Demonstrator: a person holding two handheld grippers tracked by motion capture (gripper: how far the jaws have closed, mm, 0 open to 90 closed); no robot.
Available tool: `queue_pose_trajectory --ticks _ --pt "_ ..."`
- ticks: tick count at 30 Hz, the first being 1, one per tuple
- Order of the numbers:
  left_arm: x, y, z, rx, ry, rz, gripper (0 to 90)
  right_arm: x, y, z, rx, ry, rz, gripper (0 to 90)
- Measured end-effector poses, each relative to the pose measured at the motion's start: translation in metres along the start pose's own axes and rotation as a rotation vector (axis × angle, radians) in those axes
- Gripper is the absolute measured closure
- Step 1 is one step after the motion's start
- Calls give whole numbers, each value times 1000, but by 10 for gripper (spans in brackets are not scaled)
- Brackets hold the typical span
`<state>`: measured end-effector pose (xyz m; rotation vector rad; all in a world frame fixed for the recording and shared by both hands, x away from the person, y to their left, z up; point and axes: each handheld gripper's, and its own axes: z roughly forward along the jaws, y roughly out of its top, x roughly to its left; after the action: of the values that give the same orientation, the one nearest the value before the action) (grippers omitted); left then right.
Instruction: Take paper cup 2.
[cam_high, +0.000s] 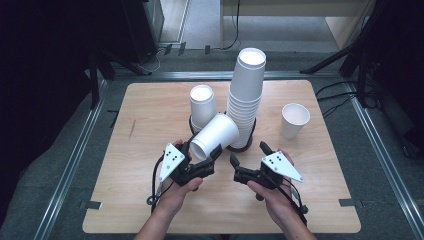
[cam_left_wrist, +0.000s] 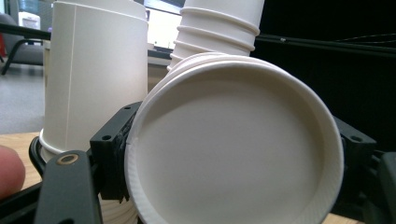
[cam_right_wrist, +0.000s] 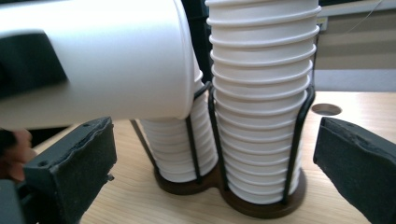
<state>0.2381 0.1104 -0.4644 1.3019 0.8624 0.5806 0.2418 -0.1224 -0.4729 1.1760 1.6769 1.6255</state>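
The left gripper (cam_high: 212, 159) pinches the rim of a white paper cup (cam_high: 215, 136) near the middle of the high view, tipped sideways so it clears the tall stack of white cups (cam_high: 246, 100) in the black wire rack (cam_right_wrist: 261, 205). The right gripper (cam_high: 234, 167) waits wide open, holding nothing. The cup's bottom is hidden.
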Motion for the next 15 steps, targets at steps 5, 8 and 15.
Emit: queue_pose_trajectory --ticks 5,8,15 --pt "0 -2 1 0 3 4 216 0 2 -1 -3 33 91 0" --pt "-1 -3 0 -11 1 6 216 -3 3 -1 3 42 174 0" --pt "-3 -7 2 -11 4 13 216 -11 9 -4 11 86 381 0"
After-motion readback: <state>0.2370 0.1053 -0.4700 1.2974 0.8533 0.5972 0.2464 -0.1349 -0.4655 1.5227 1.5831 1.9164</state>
